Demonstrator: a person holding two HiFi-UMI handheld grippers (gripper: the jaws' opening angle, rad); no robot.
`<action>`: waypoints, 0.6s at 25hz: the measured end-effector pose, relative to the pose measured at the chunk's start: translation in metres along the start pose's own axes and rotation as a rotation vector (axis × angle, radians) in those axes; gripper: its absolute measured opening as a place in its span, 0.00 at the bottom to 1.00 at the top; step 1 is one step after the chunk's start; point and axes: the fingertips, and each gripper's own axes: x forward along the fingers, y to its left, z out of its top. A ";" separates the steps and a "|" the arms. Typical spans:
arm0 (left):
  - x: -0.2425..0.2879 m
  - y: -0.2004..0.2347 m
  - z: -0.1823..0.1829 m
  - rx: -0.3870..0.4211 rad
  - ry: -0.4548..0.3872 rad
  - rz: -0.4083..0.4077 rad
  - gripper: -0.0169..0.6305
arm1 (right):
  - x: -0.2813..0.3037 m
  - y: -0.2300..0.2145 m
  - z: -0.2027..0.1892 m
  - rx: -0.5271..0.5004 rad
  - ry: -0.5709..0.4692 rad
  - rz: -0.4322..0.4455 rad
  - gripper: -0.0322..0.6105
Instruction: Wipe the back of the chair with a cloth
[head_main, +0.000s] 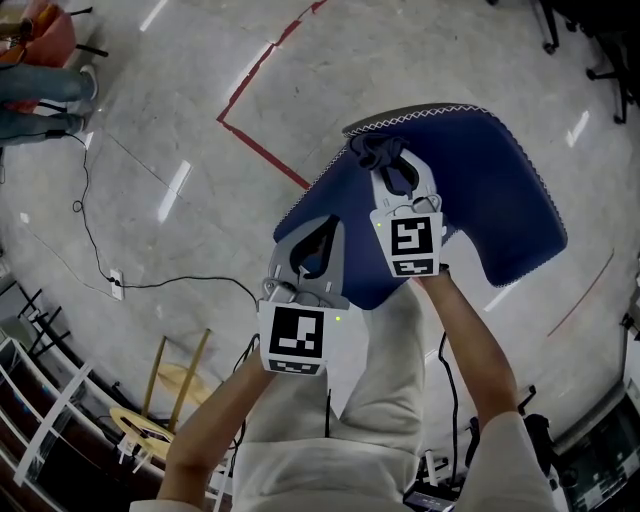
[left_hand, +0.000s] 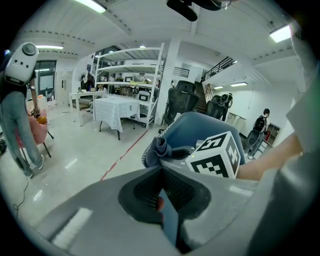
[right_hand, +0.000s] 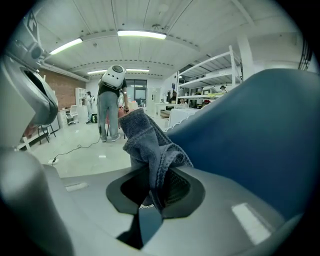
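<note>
From above, the head view shows a blue chair with a white-stitched edge. My right gripper is shut on a crumpled dark blue-grey cloth, which rests against the top edge of the chair's back. The right gripper view has the cloth bunched up out of the closed jaws, with the chair's blue back just to the right. My left gripper sits lower on the chair's left edge. Its jaws are closed with a thin strip of blue chair material between them. Beyond them are the cloth and the chair.
On the grey floor lie a red tape line and a black cable with a power strip. A wooden stool stands lower left. A person stands some way off. White shelving and a covered table are farther back.
</note>
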 end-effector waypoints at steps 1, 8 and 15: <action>0.000 -0.001 -0.001 -0.001 0.001 -0.003 0.03 | -0.001 -0.002 -0.001 0.015 0.001 -0.011 0.16; -0.001 -0.015 -0.006 0.027 0.018 -0.044 0.03 | -0.018 -0.029 -0.013 0.138 0.001 -0.134 0.16; -0.001 -0.026 -0.010 0.044 0.029 -0.080 0.03 | -0.041 -0.049 -0.028 0.299 -0.009 -0.282 0.16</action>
